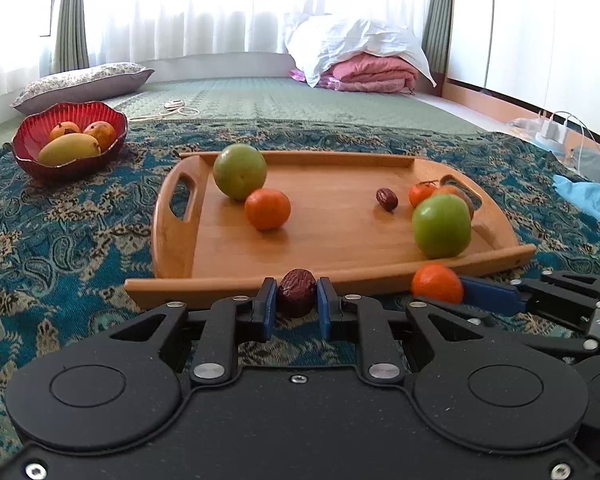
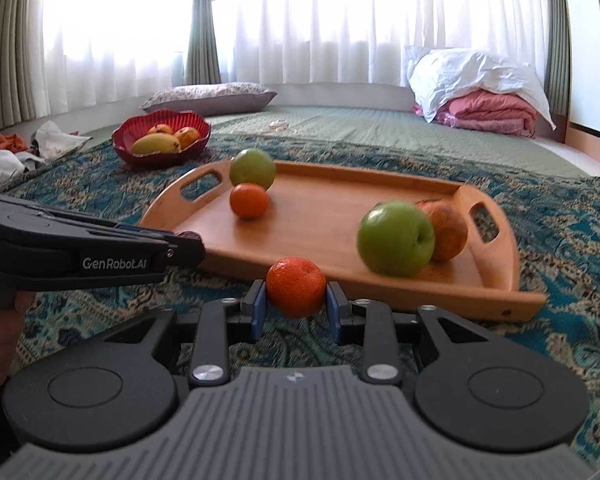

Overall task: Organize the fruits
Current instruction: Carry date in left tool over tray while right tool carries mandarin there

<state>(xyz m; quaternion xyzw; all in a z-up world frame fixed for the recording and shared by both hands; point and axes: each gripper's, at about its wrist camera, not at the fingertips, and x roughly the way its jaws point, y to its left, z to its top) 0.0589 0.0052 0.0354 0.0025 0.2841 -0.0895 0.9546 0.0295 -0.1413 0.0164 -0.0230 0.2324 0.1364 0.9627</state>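
Left tool (image 1: 297,298): we see its blue pads pinching a dark wrinkled date (image 1: 297,295), low in the middle of the left wrist frame, just at the near rim of the wooden tray (image 1: 236,292).
Right tool (image 2: 296,298): pressed in on a small orange (image 2: 296,286), held low in the middle of the right wrist frame, in front of the tray's near rim and clear of it.
Tray contents: in the left wrist frame a green apple (image 1: 240,171) touches an orange (image 1: 267,208) left of centre; a second date (image 1: 387,199) lies alone to the right of the middle; another green apple (image 1: 441,225) stands at the right, with small oranges behind it.
Red bowl (image 1: 68,142): upper left of the left wrist frame, well apart from the tray, holding mangoes.
Key relation: we judge the loose date lies ahead and right of the held one, while the lone orange lies ahead and left of the right tool, so the two paths may cross.
Nearer tool: we cannot tell for either target.
Next move, our guess: carry each fruit over the rim to its like.
Risk: round fruit may roll on the flat wood.
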